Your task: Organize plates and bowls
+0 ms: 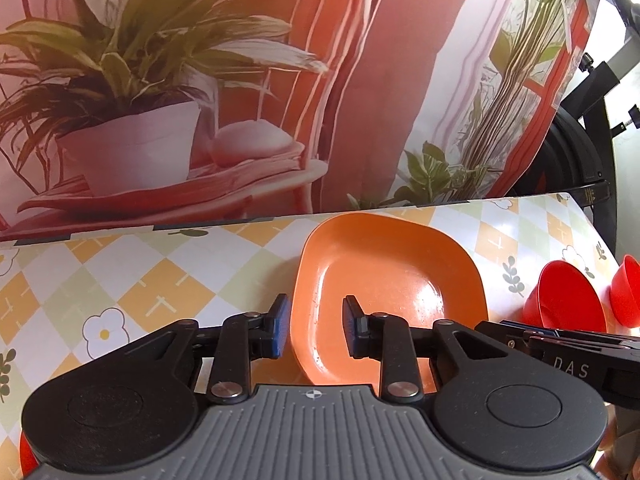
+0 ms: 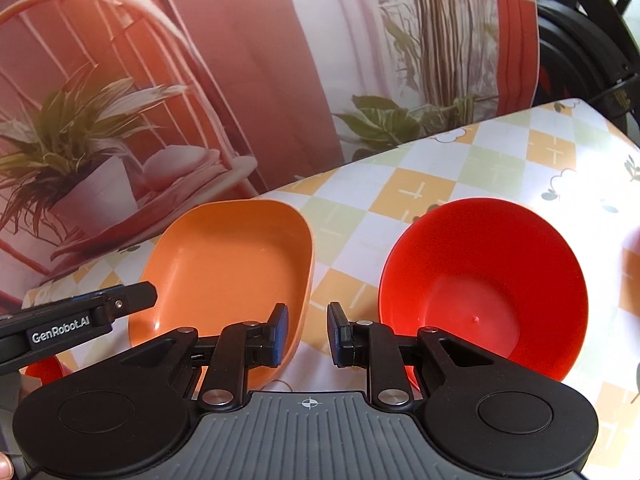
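Holding both grippers low over the desk (image 2: 440, 168), you keep them side by side with nothing in either one; the left gripper (image 1: 316, 328) has its fingers spread, and they straddle the near left rim of the orange plate (image 1: 384, 292), so one finger is outside the rim and the other is over the plate's inside; whether a pad touches the rim, I cannot tell. The right gripper (image 2: 307, 330) also has its fingers spread, and they point into the gap between the orange plate and the red bowl (image 2: 484, 288); it grips neither of them.

The plate lies flat on the checked cloth near the back edge of the desk, in front of the printed backdrop (image 1: 200, 80); the red bowl stands just beside it on the right, apart from it, tilted toward the camera in the right view, perhaps only from the lens. In the left view a second red bowl (image 1: 628, 292) shows at the far right edge, near the first; another red thing peeks out at the lower left of both views, too hidden to name.

I judge that the left fingers are placed so to pinch the plate by its rim, because a shallow plate gives no other hold; the sorting seems hardly begun, as the pieces stand separately.
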`<state>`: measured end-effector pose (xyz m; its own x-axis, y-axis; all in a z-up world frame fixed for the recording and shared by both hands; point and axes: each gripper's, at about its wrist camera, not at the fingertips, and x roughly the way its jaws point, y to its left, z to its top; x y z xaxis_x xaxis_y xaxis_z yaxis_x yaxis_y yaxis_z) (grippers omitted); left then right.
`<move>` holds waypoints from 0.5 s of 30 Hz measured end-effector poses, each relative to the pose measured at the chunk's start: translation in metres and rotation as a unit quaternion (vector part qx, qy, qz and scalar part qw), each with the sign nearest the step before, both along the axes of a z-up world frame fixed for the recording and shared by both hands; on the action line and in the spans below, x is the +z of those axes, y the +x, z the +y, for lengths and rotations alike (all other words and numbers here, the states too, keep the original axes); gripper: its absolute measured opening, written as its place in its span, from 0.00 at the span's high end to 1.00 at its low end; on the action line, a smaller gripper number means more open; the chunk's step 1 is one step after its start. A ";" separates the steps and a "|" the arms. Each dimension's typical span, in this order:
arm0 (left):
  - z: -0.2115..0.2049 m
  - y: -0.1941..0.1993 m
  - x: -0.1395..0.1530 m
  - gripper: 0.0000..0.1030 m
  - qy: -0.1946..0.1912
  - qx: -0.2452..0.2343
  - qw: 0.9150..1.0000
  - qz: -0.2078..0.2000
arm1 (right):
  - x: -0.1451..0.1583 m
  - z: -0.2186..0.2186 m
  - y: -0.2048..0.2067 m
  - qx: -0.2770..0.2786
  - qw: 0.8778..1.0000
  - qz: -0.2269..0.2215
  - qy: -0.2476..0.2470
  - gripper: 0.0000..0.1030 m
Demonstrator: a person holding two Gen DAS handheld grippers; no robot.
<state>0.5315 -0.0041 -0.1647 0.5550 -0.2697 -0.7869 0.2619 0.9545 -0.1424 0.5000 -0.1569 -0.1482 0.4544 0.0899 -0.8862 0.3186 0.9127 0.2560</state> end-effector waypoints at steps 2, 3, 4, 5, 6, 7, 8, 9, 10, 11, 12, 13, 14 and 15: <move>0.001 0.001 -0.001 0.71 0.000 0.000 1.000 0.002 | -0.001 -0.001 0.002 -0.001 1.000 0.000 0.002 0.80; 0.001 0.002 -0.002 0.71 0.000 0.001 1.000 0.003 | -0.001 0.000 0.003 0.000 1.000 -0.001 0.002 0.80; 0.002 0.003 -0.003 0.71 0.000 0.002 1.000 0.004 | -0.002 0.000 0.004 0.000 1.000 0.000 0.002 0.80; 0.002 0.005 -0.004 0.71 -0.002 0.004 1.000 0.007 | -0.002 0.001 0.005 0.000 1.000 0.000 0.001 0.80; 0.003 0.006 -0.005 0.71 -0.003 0.005 1.000 0.008 | -0.003 0.001 0.006 0.001 1.000 0.000 0.001 0.80; 0.003 0.008 -0.006 0.71 -0.004 0.006 1.000 0.009 | -0.003 0.002 0.008 0.002 1.000 0.000 0.000 0.80; 0.004 0.009 -0.006 0.71 -0.006 0.005 1.000 0.007 | -0.003 0.003 0.009 0.003 1.000 0.000 0.000 0.80; 0.003 0.010 -0.006 0.71 -0.007 0.005 1.000 0.004 | -0.004 0.004 0.010 0.004 1.000 0.000 0.000 0.80; 0.003 0.011 -0.005 0.71 -0.005 0.008 1.000 0.002 | -0.004 0.004 0.011 0.004 1.000 0.000 0.000 0.81; 0.003 0.013 -0.006 0.71 -0.005 0.010 1.000 0.001 | -0.005 0.004 0.012 0.003 1.000 0.000 0.000 0.81; 0.002 0.015 -0.006 0.71 -0.006 0.012 1.000 0.001 | -0.006 0.005 0.012 0.003 1.000 0.000 0.000 0.81; 0.001 0.017 -0.007 0.71 -0.006 0.013 1.000 0.001 | -0.006 0.005 0.013 0.003 1.000 0.000 0.000 0.82; 0.001 0.018 -0.008 0.71 -0.006 0.015 1.000 0.001 | -0.007 0.006 0.014 0.004 1.000 0.001 0.000 0.82; 0.000 0.019 -0.009 0.72 -0.005 0.016 1.000 0.000 | -0.007 0.007 0.014 0.004 1.000 0.000 0.000 0.83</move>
